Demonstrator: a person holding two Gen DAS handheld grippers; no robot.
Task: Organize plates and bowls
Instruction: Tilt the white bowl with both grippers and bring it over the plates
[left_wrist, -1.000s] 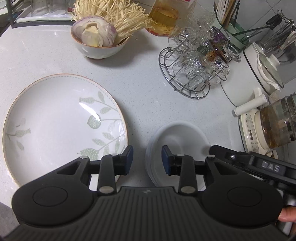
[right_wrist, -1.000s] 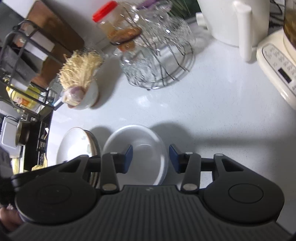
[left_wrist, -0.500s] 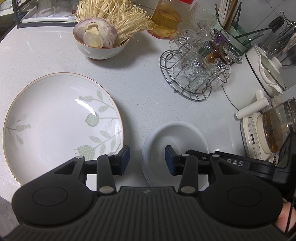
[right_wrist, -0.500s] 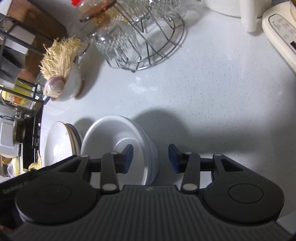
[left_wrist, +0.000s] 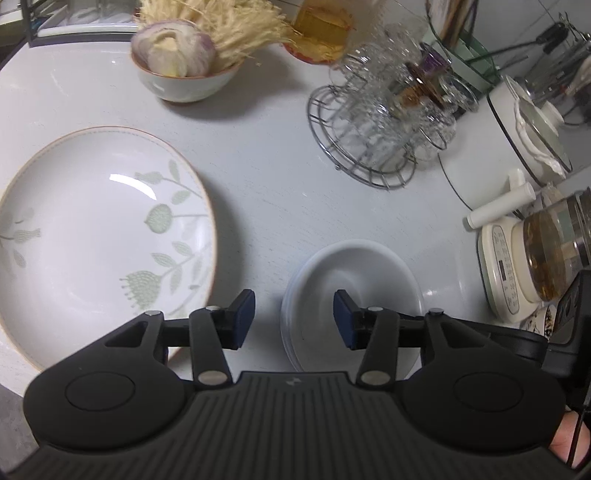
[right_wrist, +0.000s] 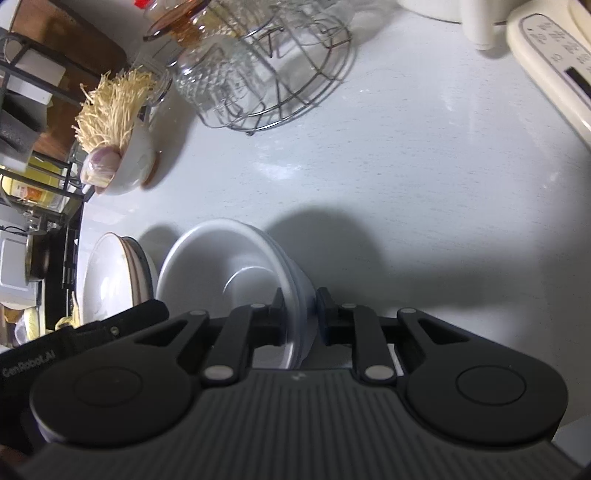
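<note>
Fingers of our right gripper (right_wrist: 300, 315) closing on near rim of stacked plain white bowls (right_wrist: 236, 273), rim pinched between pads; a second ago they straddled it apart. Our left gripper (left_wrist: 293, 319) empty, fingers about half spread and opening, hovering over same stack's left edge. Stack rests on white speckled surface (left_wrist: 266, 192), just beside large leaf-patterned white plate (left_wrist: 92, 229). Progress: bowls already nested; plate apart; we judge stowing still ahead.
</note>
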